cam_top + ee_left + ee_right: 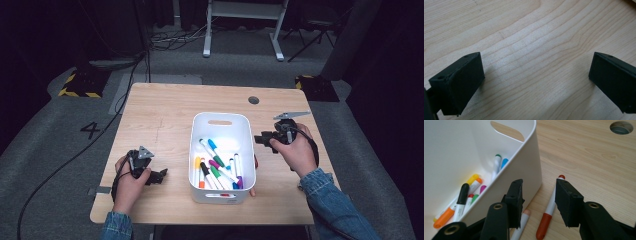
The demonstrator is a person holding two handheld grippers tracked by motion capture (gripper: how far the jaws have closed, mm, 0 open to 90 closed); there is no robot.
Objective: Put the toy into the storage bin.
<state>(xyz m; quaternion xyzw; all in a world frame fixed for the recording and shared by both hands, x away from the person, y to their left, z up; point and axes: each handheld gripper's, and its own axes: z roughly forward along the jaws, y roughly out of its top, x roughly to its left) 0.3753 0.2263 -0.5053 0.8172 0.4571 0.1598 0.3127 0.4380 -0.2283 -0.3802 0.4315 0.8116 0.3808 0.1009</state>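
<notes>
markers lie loose on the bench (160, 115) beside a white bin (200, 150) as the right tool (537, 195) hangs over them near the bench's right edge, its black jaws part-way apart and gripping nothing, pads clear of everything. the right gripper view shows an orange-capped marker (549, 215) on the wood just beside the bin's outer wall, its slim white barrel running away from the camera to a small red tip, and a second white marker (520, 227) with a pale tip lying close alongside it, nearer the wall. inside the bin a jumble of other markers (217, 167) in green, blue, purple, black and orange rests on the floor of the tub, toward the end nearest the person. the left tool (534, 82) sits low over bare wood near the bench's front left corner, jaws spread wide and empty. the orange-capped marker looks light, rigid and smooth-sided, likely to roll or squirt out of a careless pinch; the safest hold is probably across the middle of the barrel, jaws square to its length, where the white plastic is straight and the neighbouring marker and bin wall leave least room for the inner jaw. the cap end, thicker and possibly loose, seems the poorer place to squeeze.
</notes>
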